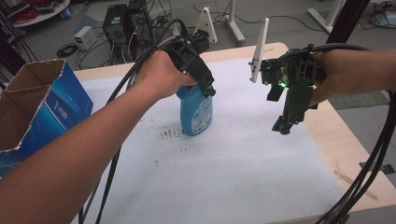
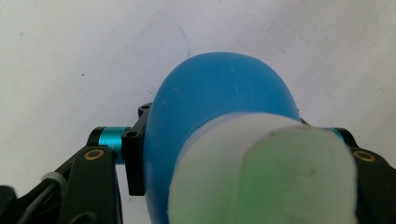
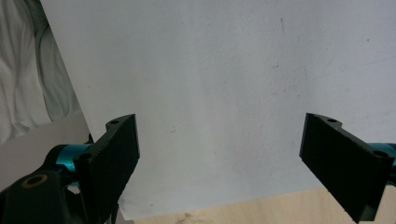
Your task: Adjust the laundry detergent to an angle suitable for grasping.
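Now | left fingers (image 2: 135,163) pinching blue bottle (image 1: 196,112) | right fingers (image 3: 345,168) spread | cardboard box (image 1: 32,107) well left.

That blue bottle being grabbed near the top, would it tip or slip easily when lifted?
The blue bottle stands upright and tall, so a sideways push might tip it. Its rounded, smooth-looking shoulder could slip, though the left hand-held gripper clamps both sides below the white cap. It looks like plastic, probably fairly stiff.
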Tool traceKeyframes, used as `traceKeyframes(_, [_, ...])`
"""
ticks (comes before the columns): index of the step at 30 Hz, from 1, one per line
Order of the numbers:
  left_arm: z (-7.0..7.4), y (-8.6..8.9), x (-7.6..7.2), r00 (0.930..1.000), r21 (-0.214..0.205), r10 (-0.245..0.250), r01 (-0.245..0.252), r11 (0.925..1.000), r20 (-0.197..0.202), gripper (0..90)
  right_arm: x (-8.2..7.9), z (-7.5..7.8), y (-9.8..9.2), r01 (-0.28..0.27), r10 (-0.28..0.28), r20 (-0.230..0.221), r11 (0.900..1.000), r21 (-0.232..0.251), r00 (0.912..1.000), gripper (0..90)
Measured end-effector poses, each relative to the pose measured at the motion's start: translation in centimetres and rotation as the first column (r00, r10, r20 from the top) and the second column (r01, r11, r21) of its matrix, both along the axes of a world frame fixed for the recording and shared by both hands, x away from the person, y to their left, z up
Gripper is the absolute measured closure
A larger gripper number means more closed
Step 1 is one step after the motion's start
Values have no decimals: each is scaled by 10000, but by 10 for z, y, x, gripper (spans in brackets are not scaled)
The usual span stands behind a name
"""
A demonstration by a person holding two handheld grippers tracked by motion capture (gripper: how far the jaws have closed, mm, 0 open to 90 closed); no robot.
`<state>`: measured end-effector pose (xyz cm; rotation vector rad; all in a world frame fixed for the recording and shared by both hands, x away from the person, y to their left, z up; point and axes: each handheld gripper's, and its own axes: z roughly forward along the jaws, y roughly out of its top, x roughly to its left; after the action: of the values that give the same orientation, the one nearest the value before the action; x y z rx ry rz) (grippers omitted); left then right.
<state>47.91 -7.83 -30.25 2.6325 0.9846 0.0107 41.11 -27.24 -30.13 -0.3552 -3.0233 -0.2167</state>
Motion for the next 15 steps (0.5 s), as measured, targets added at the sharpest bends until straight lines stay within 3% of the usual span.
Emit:
traceKeyframes(8, [2,3,1,9999,-45,-25,25,10000,-103,380,-1,1,-2,14,-14,27,10000,23,10000,115])
traceKeyframes(15, [19,9,-2,9989,-151,-469,468,9988,-35,380,-1,1,-1,-38,38,24,10000,45,10000,116])
